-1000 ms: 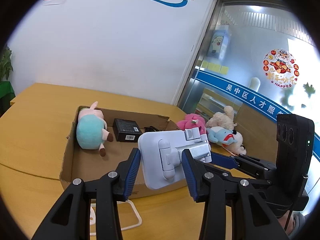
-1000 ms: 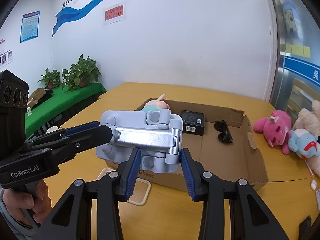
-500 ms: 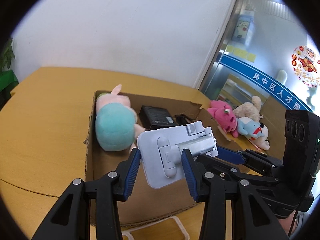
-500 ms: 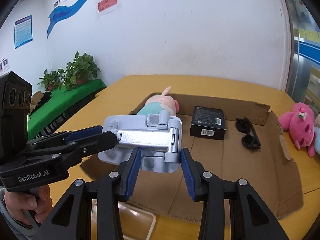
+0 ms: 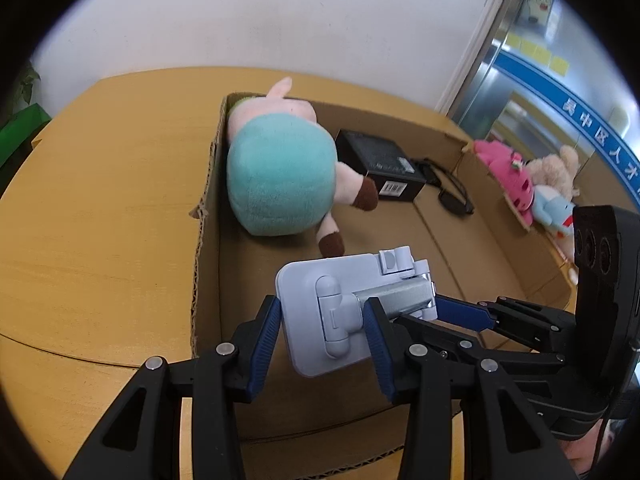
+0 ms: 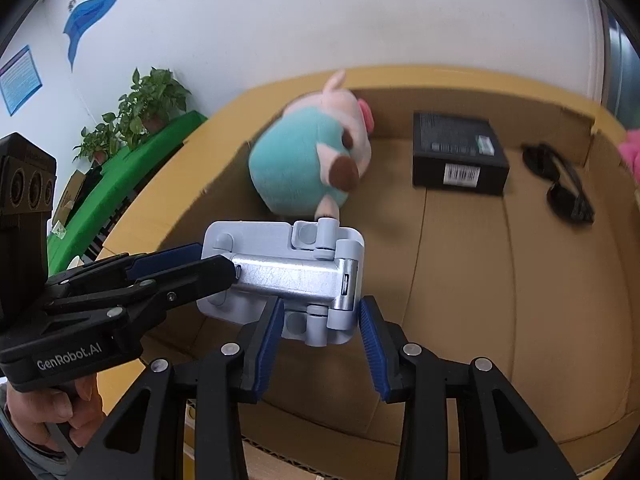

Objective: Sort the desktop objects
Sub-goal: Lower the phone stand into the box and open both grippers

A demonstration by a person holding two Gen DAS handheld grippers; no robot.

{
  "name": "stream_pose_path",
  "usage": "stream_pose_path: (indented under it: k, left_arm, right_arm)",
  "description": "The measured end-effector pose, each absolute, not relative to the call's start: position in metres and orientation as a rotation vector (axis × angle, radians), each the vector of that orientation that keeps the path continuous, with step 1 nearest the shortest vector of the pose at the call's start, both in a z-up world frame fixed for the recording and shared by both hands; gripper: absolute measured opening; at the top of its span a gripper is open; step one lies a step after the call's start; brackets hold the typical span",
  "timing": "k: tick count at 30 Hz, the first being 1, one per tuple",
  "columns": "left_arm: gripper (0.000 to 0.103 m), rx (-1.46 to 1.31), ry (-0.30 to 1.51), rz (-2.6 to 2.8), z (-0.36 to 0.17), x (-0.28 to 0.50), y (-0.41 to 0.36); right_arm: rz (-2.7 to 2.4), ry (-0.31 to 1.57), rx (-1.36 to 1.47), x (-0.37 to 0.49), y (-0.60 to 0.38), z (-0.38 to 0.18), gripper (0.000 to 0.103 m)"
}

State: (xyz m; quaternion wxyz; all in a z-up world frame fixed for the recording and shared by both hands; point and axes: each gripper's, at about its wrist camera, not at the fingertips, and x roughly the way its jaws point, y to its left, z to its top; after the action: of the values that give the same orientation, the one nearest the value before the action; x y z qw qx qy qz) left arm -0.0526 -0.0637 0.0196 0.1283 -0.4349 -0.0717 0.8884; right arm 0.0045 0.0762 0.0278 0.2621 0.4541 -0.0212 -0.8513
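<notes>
Hanging now over the open cardboard box (image 5: 208, 216) rather than above the bare table (image 5: 100, 200) in front of it, the folded phone stand (image 5: 340, 312) has come down and forward with both grippers since a second ago, and the box floor fills the view beneath it. I judge that the carry is nearly over and the stand is close to being set down inside, in the bare near part of the floor.

The left gripper (image 5: 322, 338) is clenched on the stand's pale plate; the right gripper (image 6: 320, 330) grasps its hinged end, pads pressing both sides. The stand is smooth, hard grey-white plastic with rounded corners and a brushed metal arm folded flat across it.

Beyond it lies a soft plush pig (image 5: 280, 172), teal-bodied with pink head and brown hooves, against the far left wall. Beside that sit a matt black carton (image 6: 460, 156) with a barcode and glossy dark sunglasses (image 6: 568, 188). The box is raw corrugated board, edges torn.
</notes>
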Motion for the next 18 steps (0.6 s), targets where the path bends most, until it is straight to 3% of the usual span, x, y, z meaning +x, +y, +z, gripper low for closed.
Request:
stream_pose_path:
  k: [7, 15, 16, 18]
  left_arm:
    - [0.043, -1.437, 0.001, 2.594, 0.016, -0.062, -0.052]
    - [0.042, -1.558, 0.094, 2.573, 0.013, -0.067, -0.046]
    - [0.043, -1.553, 0.084, 2.581, 0.015, -0.066, -0.046]
    - [0.044, -1.502, 0.034, 2.631, 0.026, -0.057, -0.051]
  right_arm:
    - [-2.137, -0.11, 1.452, -0.009, 0.064, -0.002, 0.038]
    - [-2.047, -0.135, 1.557, -0.017, 0.057, -0.013, 0.042]
    - [-2.038, -0.143, 1.564, -0.016, 0.057, -0.014, 0.046]
    - [-2.056, -0.149, 1.55, -0.013, 0.065, -0.011, 0.069]
